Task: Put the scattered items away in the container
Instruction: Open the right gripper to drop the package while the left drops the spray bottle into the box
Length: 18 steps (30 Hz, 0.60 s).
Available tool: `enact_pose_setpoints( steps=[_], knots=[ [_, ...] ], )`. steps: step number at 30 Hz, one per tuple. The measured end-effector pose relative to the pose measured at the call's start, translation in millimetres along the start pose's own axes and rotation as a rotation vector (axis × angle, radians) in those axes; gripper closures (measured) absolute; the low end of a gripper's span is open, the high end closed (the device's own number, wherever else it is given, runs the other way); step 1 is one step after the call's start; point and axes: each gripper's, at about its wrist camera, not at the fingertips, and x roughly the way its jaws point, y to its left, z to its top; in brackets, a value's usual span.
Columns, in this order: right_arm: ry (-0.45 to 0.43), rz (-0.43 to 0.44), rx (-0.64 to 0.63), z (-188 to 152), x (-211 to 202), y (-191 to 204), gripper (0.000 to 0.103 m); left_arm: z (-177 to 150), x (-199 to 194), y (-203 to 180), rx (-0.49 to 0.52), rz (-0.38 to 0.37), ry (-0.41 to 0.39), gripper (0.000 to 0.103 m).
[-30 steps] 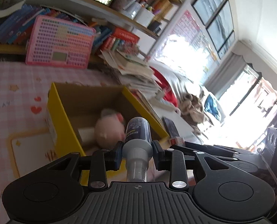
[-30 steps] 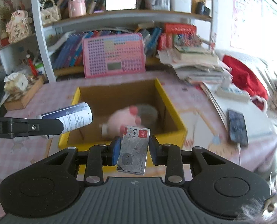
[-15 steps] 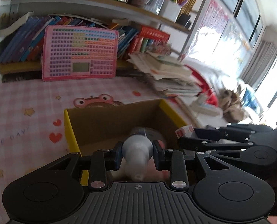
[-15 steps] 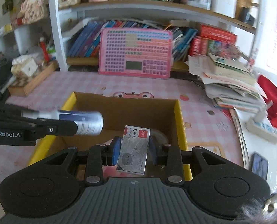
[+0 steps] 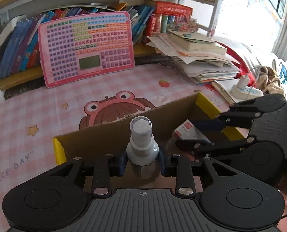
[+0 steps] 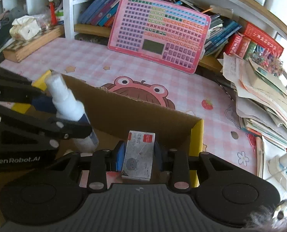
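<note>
A yellow cardboard box [image 5: 207, 102] with a brown inside stands open on the pink table; it also shows in the right wrist view [image 6: 197, 135]. My left gripper [image 5: 143, 159] is shut on a white spray bottle [image 5: 141, 141], held upright over the box's left half; the bottle also shows in the right wrist view [image 6: 66, 100]. My right gripper [image 6: 138, 152] is shut on a small grey staple box [image 6: 139, 152] with a red label, held over the box's right half; the staple box also shows in the left wrist view [image 5: 188, 131].
A pink keyboard toy [image 5: 85, 46] leans on the bookshelf behind the box. A stack of books and papers [image 5: 197, 58] lies at the right. A wooden tray with a tissue pack [image 6: 25, 36] stands at the far left. A power strip [image 5: 244, 90] lies right.
Both grippers have moved forward and tipped down into the box opening. The spray bottle has swung from lying level to upright. The pink plush in the box is out of sight now.
</note>
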Motion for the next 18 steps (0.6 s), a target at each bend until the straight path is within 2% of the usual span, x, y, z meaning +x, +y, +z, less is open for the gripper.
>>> enact_pose_setpoints(
  steps=[4,6,8,10,12,18],
  knots=[
    [0.044,0.051,-0.01,-3.3,11.1,-0.7,0.071,-0.1,12.2,-1.0,-0.012,-0.005,0.04,0.072],
    [0.032,0.059,-0.027,-6.9,10.4,2.0,0.059,-2.2,11.4,-2.6,-0.01,-0.002,0.028,0.067],
    [0.013,0.064,-0.034,-9.1,8.1,2.1,0.052,-2.0,7.7,-3.3,-0.013,-0.012,0.003,0.059],
    [0.0,0.07,-0.022,-9.6,4.7,0.3,0.051,-0.3,2.4,-5.2,-0.017,-0.001,-0.026,0.042],
    [-0.021,0.073,-0.015,-10.7,-0.5,-1.3,0.048,1.3,-4.0,-7.8,-0.016,0.007,-0.057,0.035],
    [-0.087,0.061,0.002,-13.7,-23.1,-1.4,0.044,-3.4,-31.8,-13.8,-0.032,0.004,-0.126,0.032]
  ],
)
